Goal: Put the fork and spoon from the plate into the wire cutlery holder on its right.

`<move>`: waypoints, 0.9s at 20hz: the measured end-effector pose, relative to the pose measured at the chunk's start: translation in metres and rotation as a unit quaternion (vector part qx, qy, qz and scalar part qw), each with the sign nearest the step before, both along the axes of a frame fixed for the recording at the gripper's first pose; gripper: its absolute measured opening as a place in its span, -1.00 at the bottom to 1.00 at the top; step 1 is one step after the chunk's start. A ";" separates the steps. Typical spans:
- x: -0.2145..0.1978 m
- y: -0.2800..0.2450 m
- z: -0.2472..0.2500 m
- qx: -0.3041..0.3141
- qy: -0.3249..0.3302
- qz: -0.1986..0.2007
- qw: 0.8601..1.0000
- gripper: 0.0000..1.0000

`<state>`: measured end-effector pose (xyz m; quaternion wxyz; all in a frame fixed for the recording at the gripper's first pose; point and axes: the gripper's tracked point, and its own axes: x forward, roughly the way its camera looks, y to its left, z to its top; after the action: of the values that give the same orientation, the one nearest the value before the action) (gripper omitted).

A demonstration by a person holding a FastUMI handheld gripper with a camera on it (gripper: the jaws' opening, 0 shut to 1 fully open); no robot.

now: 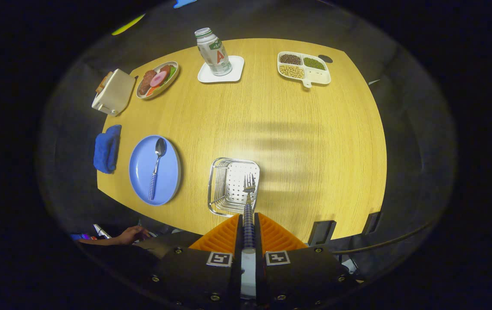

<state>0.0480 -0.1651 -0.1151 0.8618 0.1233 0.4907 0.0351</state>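
A folded blue cloth (107,148) lies at the table's (315,142) left edge, and just beside it a blue plate (142,170) carries the spoon (156,165), bowl pointing away, the one piece not yet moved. To the plate's right stands the wire cutlery holder (218,185), its perforated floor open to the camera, placed near enough for a short carry. The gripper (248,234) hangs above the holder's right rim with its fingers (222,237) drawn narrow, clamped on the checked handle of the fork (249,202), whose tines point forward over the basket (held lengthwise between the fingers, likely so it can drop in cleanly). The spoon sits well to the left of the fingers. Beyond lie a food dish (157,79), a bottle (213,51) and a divided tray (304,69).
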 end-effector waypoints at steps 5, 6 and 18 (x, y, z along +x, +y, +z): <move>0.003 0.001 0.006 0.008 -0.009 -0.017 1.000 0.57; 0.001 0.002 0.007 0.010 -0.011 -0.019 1.000 0.60; -0.045 0.063 0.043 0.023 -0.075 -0.039 0.996 0.97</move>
<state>0.0028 -0.1020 -0.0724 0.8937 0.1588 0.4190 0.0216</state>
